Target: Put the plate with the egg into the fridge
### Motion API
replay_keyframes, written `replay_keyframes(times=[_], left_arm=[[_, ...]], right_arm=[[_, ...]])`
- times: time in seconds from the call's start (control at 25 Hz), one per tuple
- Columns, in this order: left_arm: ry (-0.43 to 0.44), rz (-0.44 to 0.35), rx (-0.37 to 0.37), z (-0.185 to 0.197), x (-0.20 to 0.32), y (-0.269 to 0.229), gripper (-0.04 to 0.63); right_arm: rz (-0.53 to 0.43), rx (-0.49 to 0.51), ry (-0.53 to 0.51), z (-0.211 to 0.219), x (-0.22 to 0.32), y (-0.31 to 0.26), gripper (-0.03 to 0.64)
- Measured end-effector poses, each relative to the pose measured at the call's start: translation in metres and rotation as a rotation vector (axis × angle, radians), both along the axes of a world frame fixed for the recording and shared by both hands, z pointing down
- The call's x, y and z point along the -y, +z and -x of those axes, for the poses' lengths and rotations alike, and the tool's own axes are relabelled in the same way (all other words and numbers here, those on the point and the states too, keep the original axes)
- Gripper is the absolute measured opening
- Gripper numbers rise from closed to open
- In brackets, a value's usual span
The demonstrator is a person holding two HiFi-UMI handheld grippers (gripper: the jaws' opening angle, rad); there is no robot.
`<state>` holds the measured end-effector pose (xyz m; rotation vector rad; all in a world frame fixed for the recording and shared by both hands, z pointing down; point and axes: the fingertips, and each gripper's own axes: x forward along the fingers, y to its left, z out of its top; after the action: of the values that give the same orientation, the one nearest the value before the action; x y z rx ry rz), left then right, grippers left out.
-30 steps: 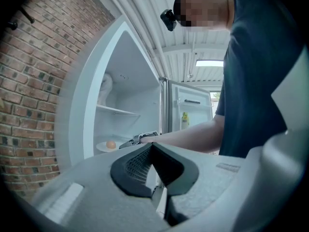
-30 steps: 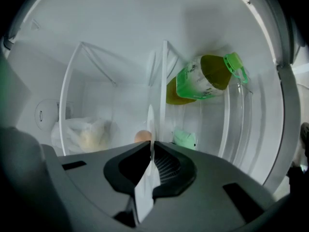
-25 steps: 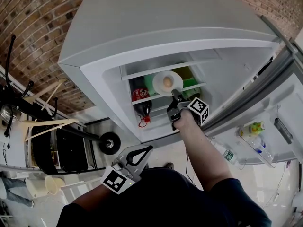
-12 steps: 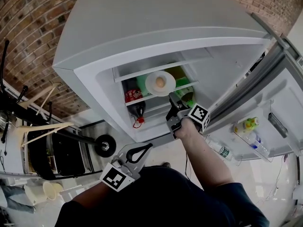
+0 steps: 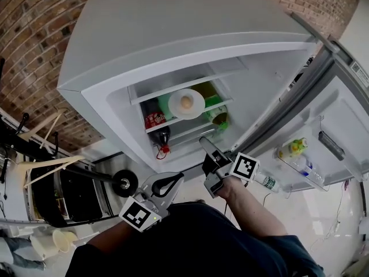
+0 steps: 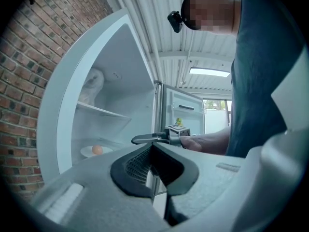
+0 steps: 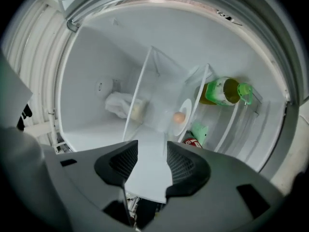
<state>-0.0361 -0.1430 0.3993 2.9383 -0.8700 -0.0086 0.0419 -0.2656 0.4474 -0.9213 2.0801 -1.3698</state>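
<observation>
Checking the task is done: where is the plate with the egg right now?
In the head view the plate sits on a fridge shelf at centre frame, between the red can and the green bottle.

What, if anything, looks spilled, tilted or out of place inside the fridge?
Nothing stands out. The plate lies flat inside the fridge, the egg rests whole on it, and no spill shows.

The plate [image 5: 186,104] hides part of the green bottle [image 5: 213,105]; the fridge door [image 5: 340,126] runs off-frame.
</observation>
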Motion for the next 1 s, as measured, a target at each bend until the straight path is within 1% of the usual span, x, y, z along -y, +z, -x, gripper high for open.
replay_keyframes(times=[0.12, 0.2, 0.32, 0.48, 0.6, 0.76, 0.88, 1.0], left_arm=[[0.008, 0.002, -0.004, -0.002, 0.001, -0.002, 0.003], [0.014, 0.002, -0.009, -0.004, 0.001, -0.003, 0.003], [0.024, 0.002, -0.013, -0.006, 0.000, -0.005, 0.003], [0.033, 0.012, -0.017, -0.008, -0.001, -0.005, 0.003], [0.041, 0.021, -0.015, -0.010, -0.003, -0.002, 0.003], [0.054, 0.028, -0.013, -0.014, -0.006, 0.000, 0.003], [0.064, 0.036, -0.010, -0.017, -0.010, 0.003, 0.003], [0.071, 0.041, -0.010, -0.019, -0.012, 0.004, 0.003]], right_arm=[[-0.075, -0.063, -0.045, 0.006, -0.019, -0.007, 0.186], [-0.128, -0.126, -0.078, 0.009, -0.032, -0.008, 0.170], [-0.235, -0.236, -0.114, 0.014, -0.049, -0.018, 0.135], [-0.362, -0.401, -0.135, 0.015, -0.067, -0.022, 0.080], [-0.431, -0.508, -0.146, 0.018, -0.080, -0.023, 0.054], [-0.556, -0.637, -0.161, 0.029, -0.096, -0.024, 0.031], [-0.640, -0.682, -0.155, 0.036, -0.106, -0.027, 0.017], [-0.668, -0.720, -0.154, 0.036, -0.113, -0.026, 0.011]])
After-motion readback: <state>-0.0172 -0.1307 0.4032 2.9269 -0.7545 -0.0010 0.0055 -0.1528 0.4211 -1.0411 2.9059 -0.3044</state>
